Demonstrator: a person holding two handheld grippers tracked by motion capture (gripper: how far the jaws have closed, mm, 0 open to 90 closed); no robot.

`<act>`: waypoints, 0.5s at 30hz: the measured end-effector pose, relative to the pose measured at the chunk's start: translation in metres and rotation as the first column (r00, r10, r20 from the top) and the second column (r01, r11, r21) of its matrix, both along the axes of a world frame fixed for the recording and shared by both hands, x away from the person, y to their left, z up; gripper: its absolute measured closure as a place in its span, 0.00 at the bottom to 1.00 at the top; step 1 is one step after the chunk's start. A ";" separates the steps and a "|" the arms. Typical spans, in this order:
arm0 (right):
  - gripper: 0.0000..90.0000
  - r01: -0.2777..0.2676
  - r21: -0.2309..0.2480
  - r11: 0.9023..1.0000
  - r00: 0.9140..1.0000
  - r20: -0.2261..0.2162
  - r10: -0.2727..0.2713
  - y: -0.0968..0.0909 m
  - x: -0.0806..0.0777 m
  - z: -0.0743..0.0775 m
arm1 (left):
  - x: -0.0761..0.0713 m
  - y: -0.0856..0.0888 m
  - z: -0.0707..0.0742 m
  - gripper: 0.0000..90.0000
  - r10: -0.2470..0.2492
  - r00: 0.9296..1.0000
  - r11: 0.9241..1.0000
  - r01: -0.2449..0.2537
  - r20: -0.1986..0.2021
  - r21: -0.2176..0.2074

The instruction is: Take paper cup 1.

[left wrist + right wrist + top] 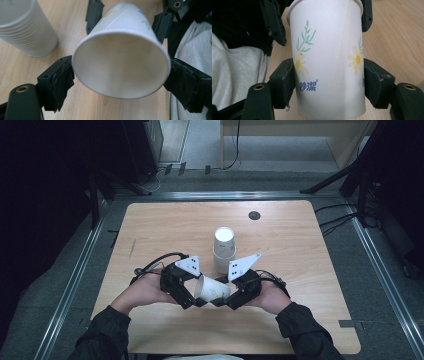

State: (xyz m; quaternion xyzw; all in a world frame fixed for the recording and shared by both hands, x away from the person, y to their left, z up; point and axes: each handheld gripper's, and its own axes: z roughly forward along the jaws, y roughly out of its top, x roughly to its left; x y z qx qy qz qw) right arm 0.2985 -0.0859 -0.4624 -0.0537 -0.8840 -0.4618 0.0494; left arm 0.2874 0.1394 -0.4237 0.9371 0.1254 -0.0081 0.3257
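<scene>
A white paper cup (211, 290) printed with yellow flowers lies on its side in the air between both grippers, above the table's near edge. My right gripper (329, 80) is shut on the cup (327, 62) near its base, with a pad pressed flat on each side. My left gripper (121, 80) straddles the open rim of the cup (120, 62). Its pads stand just beside the round, unsqueezed rim, so it is open. In the high view the left gripper (197, 295) and the right gripper (222, 300) meet at the cup.
A stack of upturned paper cups (224, 250) stands on the wooden table (300, 250) just beyond the grippers, and appears at the top left of the left gripper view (25, 27). A small black disc (254, 215) sits near the far edge.
</scene>
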 end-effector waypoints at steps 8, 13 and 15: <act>0.37 0.038 0.061 0.997 0.999 -0.003 -0.038 -0.011 0.004 0.006 | 0.002 0.010 0.001 0.14 0.043 0.999 0.992 -0.042 0.007 -0.115; 0.37 0.059 0.096 0.994 0.998 -0.008 -0.058 -0.018 0.007 0.010 | 0.003 0.013 -0.003 0.14 0.072 0.997 0.983 -0.071 0.005 -0.170; 0.37 0.060 0.101 0.993 0.998 -0.011 -0.059 -0.019 0.008 0.010 | 0.003 0.014 -0.006 0.14 0.091 0.996 0.975 -0.089 0.003 -0.202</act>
